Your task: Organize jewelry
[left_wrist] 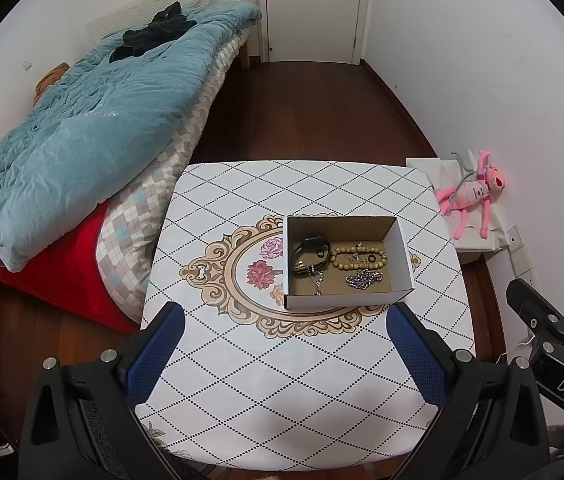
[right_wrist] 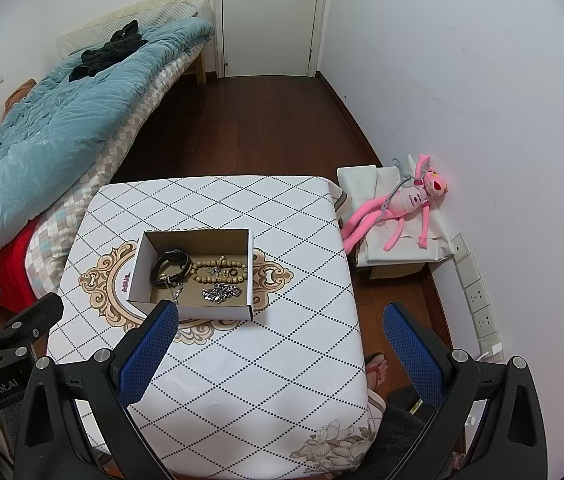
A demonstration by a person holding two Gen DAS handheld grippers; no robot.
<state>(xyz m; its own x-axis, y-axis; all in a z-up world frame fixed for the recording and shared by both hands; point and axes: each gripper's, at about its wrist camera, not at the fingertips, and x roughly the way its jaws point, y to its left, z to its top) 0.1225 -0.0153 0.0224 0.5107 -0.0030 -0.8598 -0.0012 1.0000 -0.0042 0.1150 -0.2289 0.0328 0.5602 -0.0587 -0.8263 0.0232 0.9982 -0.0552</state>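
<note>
Both claws hang spread and empty above the near part of the table [left_wrist: 242, 380]: the left gripper [left_wrist: 284, 316] and the right gripper [right_wrist: 280, 316], short of the cardboard box [left_wrist: 346, 300]. Inside that box lie a black watch [left_wrist: 310, 254] at its left, a wooden bead bracelet [left_wrist: 358, 258] to the right, and a silver chain [left_wrist: 364, 280] near its front wall. Right of the table, a pink plush toy [right_wrist: 398, 206] rests against the wall.

Non-task items, bedroom scene

Bed with teal quilt [left_wrist: 82, 128] far left beyond the fingers; pink plush toy [right_wrist: 402, 204] on white cloth, right; closed door [right_wrist: 270, 16] straight ahead; sandalled foot [right_wrist: 376, 368] between fingers.
</note>
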